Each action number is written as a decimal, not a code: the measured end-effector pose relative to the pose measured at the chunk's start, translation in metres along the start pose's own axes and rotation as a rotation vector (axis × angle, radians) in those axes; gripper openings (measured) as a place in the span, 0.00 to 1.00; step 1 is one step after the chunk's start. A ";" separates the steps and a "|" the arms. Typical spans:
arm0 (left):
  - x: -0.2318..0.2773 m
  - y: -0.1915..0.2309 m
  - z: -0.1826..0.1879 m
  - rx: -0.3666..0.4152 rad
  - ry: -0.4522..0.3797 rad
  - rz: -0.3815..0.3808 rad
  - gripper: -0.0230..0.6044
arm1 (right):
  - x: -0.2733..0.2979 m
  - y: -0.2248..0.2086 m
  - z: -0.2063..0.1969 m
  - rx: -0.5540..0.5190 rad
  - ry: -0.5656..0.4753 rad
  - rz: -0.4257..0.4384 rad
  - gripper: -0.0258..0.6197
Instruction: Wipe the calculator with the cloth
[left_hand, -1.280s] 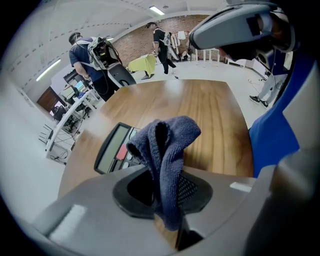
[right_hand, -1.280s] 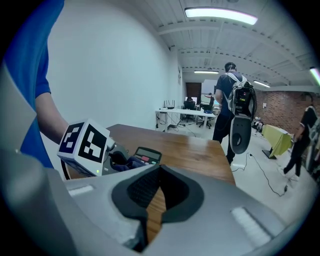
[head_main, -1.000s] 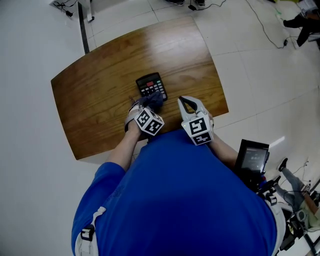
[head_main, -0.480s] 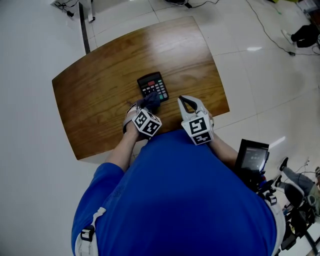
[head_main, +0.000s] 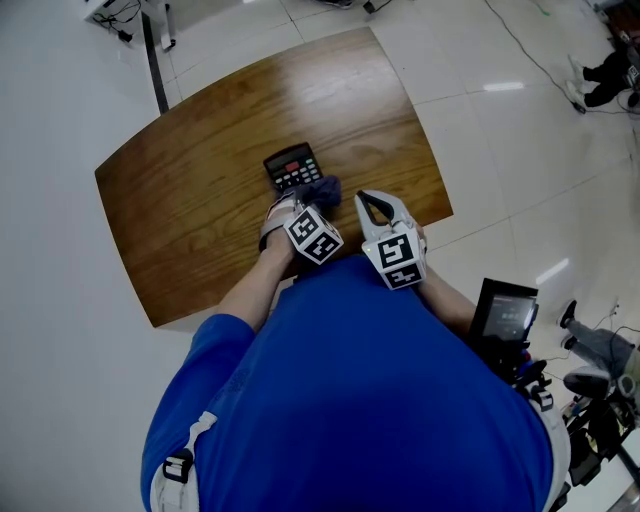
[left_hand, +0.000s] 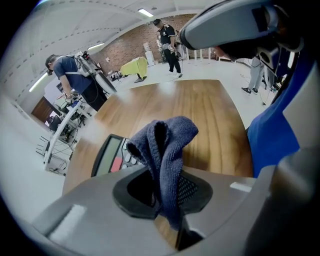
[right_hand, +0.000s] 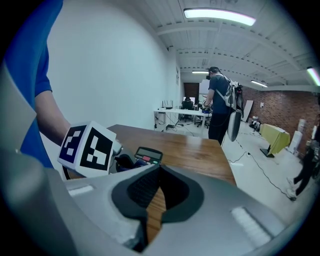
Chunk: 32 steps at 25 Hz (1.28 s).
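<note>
Black push-button calculator (head_main: 291, 165) lies flat on the brown wooden worktop (head_main: 190, 200), toward the middle of its near edge. Our left hand-held gripper (head_main: 305, 203) is clenched on a bunched dark blue-grey cloth (head_main: 324, 189) at the calculator's near right corner. Our right hand-held gripper (head_main: 371, 208) sits closed and empty beside it, over the worktop's near edge.

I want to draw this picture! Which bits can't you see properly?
- Calculator near end: head view, covered by the cloth in the left tool.
- Its key numbers: every view, too small.
- Whether cloth touches calculator: cannot tell; tool body blocks left gripper view.
- Table near edge: head view, behind the person's blue shirt.
</note>
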<state>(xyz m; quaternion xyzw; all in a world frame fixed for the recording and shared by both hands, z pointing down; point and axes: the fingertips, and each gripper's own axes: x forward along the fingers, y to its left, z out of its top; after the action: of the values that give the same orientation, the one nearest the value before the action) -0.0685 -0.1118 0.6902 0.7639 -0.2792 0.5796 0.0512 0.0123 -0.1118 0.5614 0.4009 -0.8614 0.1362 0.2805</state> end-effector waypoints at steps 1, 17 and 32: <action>0.001 -0.001 -0.002 0.000 0.004 -0.001 0.14 | 0.000 0.000 0.000 0.001 0.001 0.000 0.04; -0.012 0.013 -0.040 -0.106 0.040 0.034 0.14 | 0.002 0.008 0.005 -0.018 -0.004 0.024 0.04; -0.015 0.023 -0.050 -0.184 0.053 0.039 0.14 | 0.004 0.005 0.008 0.002 -0.007 0.020 0.04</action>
<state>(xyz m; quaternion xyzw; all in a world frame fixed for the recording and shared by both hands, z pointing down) -0.1251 -0.1055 0.6873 0.7348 -0.3445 0.5723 0.1174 0.0033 -0.1141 0.5575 0.3929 -0.8663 0.1383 0.2756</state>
